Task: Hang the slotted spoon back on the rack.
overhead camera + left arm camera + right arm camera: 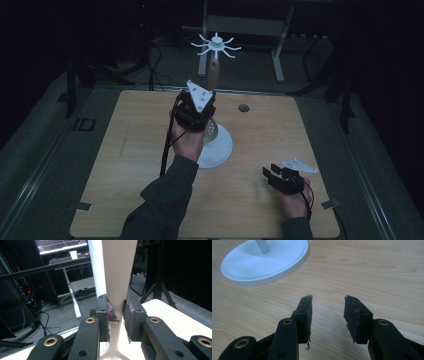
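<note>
A white stand has a round base (222,150), a thin pole (97,267) and a ring of curved hooks (216,46) on top. My left gripper (207,106) is held up beside the pole, shut on the narrow neck of a beige slotted utensil (118,270). The utensil's wide handle (214,70) points up toward the hooks, and its perforated head (212,131) hangs below the jaws. My right gripper (268,174) rests low over the table's near right, open with nothing between its jaws. In the right gripper view the right gripper (328,307) faces the base (262,262).
The wooden table (135,165) has a small round hole (243,107) near its far edge. Tape tabs mark its near corners. Dark floor, stand legs and cables surround it. A desk with a paper cup (73,254) stands in the background.
</note>
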### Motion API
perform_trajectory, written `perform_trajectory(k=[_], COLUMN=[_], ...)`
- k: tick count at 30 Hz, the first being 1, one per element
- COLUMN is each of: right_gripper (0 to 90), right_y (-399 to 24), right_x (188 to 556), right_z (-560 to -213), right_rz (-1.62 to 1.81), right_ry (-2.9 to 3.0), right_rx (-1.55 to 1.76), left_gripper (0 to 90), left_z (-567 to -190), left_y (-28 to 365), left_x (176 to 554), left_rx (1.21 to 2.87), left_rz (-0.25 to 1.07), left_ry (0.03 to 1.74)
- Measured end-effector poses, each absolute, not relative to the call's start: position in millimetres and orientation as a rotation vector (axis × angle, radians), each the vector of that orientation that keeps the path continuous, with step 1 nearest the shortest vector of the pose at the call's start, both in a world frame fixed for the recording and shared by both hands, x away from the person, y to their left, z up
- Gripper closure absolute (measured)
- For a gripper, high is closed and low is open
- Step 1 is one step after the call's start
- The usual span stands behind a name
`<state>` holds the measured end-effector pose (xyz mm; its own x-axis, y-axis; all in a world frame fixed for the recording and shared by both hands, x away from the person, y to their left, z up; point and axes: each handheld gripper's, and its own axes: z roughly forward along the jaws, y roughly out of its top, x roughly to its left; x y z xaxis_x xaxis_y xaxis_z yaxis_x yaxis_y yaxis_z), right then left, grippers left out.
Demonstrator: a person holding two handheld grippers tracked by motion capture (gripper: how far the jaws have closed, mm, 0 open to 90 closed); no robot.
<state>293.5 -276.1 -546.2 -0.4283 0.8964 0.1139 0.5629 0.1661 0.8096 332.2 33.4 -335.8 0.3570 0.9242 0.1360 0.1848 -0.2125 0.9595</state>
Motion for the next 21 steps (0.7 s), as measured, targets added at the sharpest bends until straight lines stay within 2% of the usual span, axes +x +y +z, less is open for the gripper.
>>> perform_trajectory(k=[21], right_gripper=[57.4], right_y=[-275.7], right_x=[293.1], right_z=[-546.2], right_rz=[1.16], right_ry=[2.059], right_rx=[1.378], left_gripper=[75.1], left_z=[-329.5], left_y=[28.8], left_x=[341.6], left_rx=[1.666], left_rz=[0.978], left_ry=[1.052])
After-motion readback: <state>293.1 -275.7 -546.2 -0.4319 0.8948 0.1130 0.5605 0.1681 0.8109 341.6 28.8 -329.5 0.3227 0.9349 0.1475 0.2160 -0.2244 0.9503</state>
